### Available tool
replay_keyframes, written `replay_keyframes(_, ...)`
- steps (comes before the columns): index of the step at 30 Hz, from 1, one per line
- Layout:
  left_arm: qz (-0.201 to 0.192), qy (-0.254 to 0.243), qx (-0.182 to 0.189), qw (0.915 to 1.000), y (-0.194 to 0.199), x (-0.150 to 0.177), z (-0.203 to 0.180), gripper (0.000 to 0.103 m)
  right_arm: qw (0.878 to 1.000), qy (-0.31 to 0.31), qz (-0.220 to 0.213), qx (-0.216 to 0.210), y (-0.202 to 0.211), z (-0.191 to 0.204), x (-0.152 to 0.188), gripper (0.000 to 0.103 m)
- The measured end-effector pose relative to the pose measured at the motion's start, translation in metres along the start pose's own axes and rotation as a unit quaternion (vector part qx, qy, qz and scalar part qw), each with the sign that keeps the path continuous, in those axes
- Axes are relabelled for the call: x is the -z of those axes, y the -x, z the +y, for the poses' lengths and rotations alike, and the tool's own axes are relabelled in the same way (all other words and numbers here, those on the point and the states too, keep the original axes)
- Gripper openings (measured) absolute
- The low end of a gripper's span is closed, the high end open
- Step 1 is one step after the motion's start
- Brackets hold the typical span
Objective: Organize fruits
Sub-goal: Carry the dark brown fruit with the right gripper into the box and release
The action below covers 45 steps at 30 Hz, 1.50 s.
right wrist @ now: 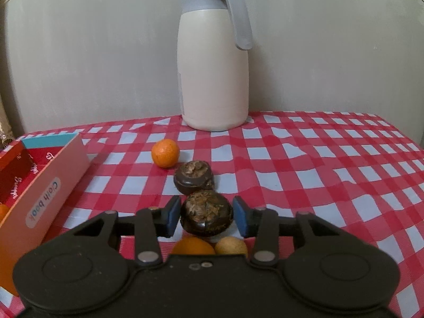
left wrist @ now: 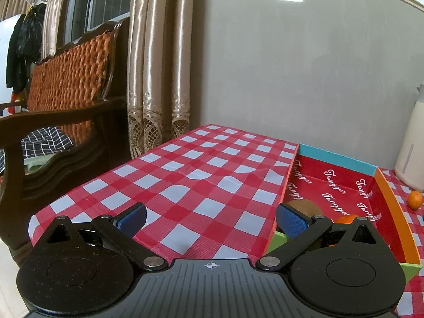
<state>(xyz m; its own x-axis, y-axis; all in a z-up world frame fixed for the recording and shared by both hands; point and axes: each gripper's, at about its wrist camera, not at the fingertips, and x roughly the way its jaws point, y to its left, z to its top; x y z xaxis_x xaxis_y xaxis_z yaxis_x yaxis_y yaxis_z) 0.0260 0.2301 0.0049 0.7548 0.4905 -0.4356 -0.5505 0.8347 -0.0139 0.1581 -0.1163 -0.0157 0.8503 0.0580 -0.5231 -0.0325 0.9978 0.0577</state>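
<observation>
My right gripper [right wrist: 206,218] is open, its blue pads on either side of a dark brown fruit [right wrist: 206,216] on the checked tablecloth, with small gaps. A second dark fruit [right wrist: 193,176] lies just beyond, then a small orange [right wrist: 165,156]. Under the gripper body show another orange [right wrist: 193,246] and a small tan fruit [right wrist: 231,245]. The red box [right wrist: 39,185] stands at the left. My left gripper [left wrist: 210,221] is open and empty over the cloth, beside the box [left wrist: 392,204], which holds a brown fruit [left wrist: 304,206] and an orange [left wrist: 347,218].
A cream and grey jug [right wrist: 214,61] stands at the back of the table by the wall. A small orange [left wrist: 414,199] lies right of the box in the left wrist view. A wooden chair [left wrist: 61,122] and curtains [left wrist: 159,66] stand beyond the table's left edge.
</observation>
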Motion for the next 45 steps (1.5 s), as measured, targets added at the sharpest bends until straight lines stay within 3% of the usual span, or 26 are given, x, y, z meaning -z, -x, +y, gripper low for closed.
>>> replay_keyframes(20, -0.005, 0.015, -0.03, 0.9994, 0.009, 0.0, 0.036, 0.103, 0.997, 0.025, -0.042, -0.062, 0.033, 0.054, -0.011, 0.041)
replay_keyframes(36, -0.001, 0.022, -0.069, 0.9974, 0.009, 0.002, 0.081, 0.103, 0.983, 0.065, -0.076, -0.151, 0.051, 0.128, -0.005, 0.041)
replay_keyframes(45, 0.003, 0.021, -0.081, 0.9965, 0.007, 0.004, 0.098, 0.103, 0.98, 0.085, -0.064, -0.168, 0.04, 0.16, 0.004, 0.041)
